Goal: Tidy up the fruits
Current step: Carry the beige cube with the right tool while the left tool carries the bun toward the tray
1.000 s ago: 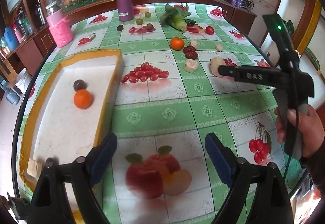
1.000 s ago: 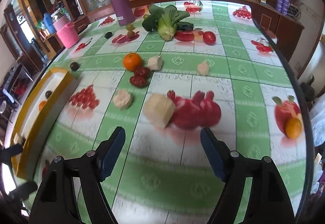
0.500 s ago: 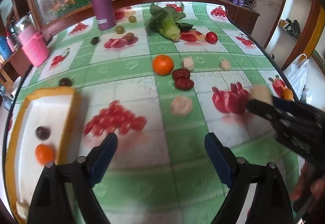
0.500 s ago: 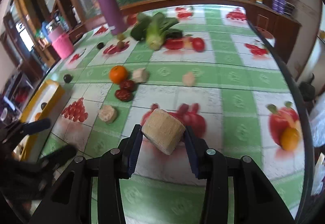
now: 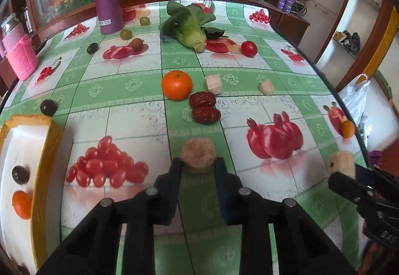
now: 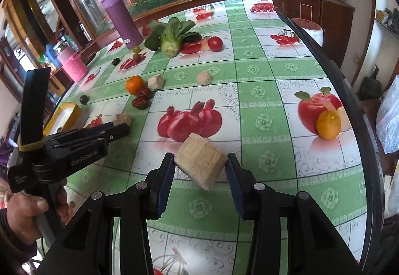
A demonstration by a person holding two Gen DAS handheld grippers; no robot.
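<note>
Right gripper closed on a pale beige, cut cylindrical chunk, held tilted above the bench with its green-and-white fruit-print cloth. Left gripper at left, gripped by a hand, pinching a smaller tan rounded chunk. Farther back: round orange mandarin touching two wrinkled dark-red dates, pale cube-like piece just beside. Leafy green bok choy near tall purple tumbler. Small orange citrus fruit at right. Yellow-rimmed white tray at left edge.
</note>
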